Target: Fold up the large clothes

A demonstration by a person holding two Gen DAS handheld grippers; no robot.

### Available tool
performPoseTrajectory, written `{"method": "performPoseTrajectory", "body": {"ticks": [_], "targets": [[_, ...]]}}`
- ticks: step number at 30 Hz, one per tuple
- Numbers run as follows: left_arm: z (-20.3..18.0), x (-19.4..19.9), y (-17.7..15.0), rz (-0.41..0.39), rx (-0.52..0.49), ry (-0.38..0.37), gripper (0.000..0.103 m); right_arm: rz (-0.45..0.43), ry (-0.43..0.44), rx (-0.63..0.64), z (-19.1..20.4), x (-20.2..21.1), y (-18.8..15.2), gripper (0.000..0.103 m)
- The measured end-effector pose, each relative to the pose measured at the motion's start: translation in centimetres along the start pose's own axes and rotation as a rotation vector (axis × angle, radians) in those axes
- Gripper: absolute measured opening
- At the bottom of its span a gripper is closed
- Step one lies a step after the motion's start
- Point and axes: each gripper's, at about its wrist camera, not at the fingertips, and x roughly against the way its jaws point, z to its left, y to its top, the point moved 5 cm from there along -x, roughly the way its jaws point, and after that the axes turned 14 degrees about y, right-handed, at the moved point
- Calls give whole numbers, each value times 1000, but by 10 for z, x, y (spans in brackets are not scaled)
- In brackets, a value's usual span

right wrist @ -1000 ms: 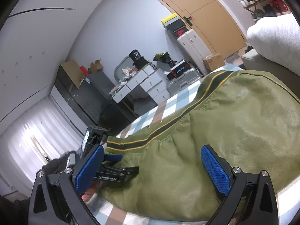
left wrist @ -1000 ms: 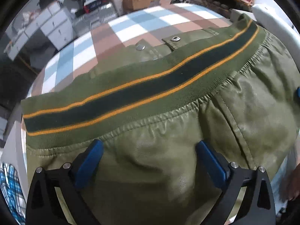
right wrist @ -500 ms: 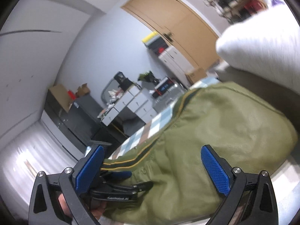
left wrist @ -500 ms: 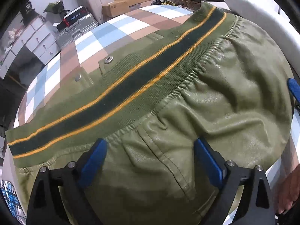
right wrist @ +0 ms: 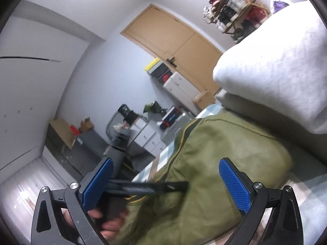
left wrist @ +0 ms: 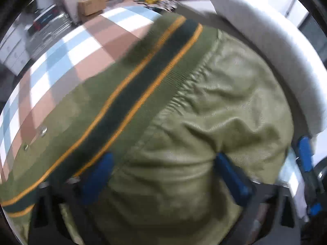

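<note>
An olive green jacket (left wrist: 214,106) lies on the checked bed cover (left wrist: 85,47). Its ribbed hem band (left wrist: 143,85), dark green with orange stripes, runs diagonally across the left wrist view. My left gripper (left wrist: 163,175) points down over the jacket. Its jaws are opening and its blue pads (left wrist: 98,175) stand wide apart, with the jacket's smooth cloth under and between them and not pinched. My right gripper (right wrist: 166,185) is open and points level at the jacket (right wrist: 224,155) from its edge. The left gripper's black body (right wrist: 147,187) and the hand (right wrist: 110,222) holding it show between the right gripper's fingers.
A white pillow (right wrist: 276,71) lies against the jacket's far side, also seen as the pillow (left wrist: 265,47). Beyond the bed stand white drawers (right wrist: 147,134), a suitcase (left wrist: 47,24), a cardboard box (left wrist: 92,4), a wooden door (right wrist: 179,47) and a shelf rack (right wrist: 235,14).
The left gripper has slid across the jacket toward the pillow side, so the hem band now runs steeper and further left. The right gripper's view has swung toward the pillow and rolled.
</note>
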Motion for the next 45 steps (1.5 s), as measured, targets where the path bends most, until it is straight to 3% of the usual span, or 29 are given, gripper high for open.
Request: {"method": "performPoseTrajectory", "body": {"ticks": [4,5,6,8,9,11,13,14,15,20,22,24,26,27,30,31,32,34,37,38,40,42,45], "targets": [[0,10,5,38,-7,12,97,-3,-23,-18,-3,2,1,103],[2,20,12,25,6,12,84,-37,-47,-6,-2,8,4,103],[4,39,21,-39,20,4,79,-88,-67,9,-1,17,8,103],[-3,74,36,-189,13,12,82,-135,-52,3,-1,27,11,103],[-9,78,42,-209,2,16,82,-141,-57,-8,-4,28,11,103],[-28,61,54,-152,-44,2,82,-122,-68,-36,-10,24,12,103],[-46,20,56,-36,-83,9,83,-102,-69,-66,-15,21,11,103],[-42,5,60,-22,-77,20,89,-104,-70,-71,-16,21,12,103],[-42,-1,62,-52,-67,29,94,-112,-70,-73,-16,22,14,103],[-36,1,64,-68,-94,-15,94,-112,-65,-68,-14,25,14,103],[-24,16,63,-54,-59,-24,86,-103,-74,-71,-14,25,13,103],[-23,42,67,-118,-63,-78,84,-120,-90,-67,-14,28,15,103],[-19,59,69,-176,-99,3,86,-149,-89,-62,-12,34,16,103],[-16,57,66,-166,-124,45,85,-158,-86,-60,-12,36,17,103],[2,21,32,-66,-87,48,87,-142,-92,-74,-13,33,15,103],[4,11,16,-77,-60,31,91,-134,-88,-80,-14,31,15,103],[8,7,9,-111,-39,33,103,-129,-83,-86,-16,29,14,103],[15,2,-7,-168,-15,26,102,-121,-76,-94,-18,27,14,103],[19,24,-17,-145,37,41,100,-96,-88,-91,-20,19,14,103],[21,34,-22,-173,42,42,98,-88,-86,-91,-20,18,14,103],[35,65,-44,-261,49,85,98,-72,-90,-83,-19,16,13,103],[60,90,-79,-307,53,198,98,-66,-91,-76,-18,15,13,103],[109,91,-118,-343,145,294,98,-63,-95,-75,-18,16,12,103]]}}
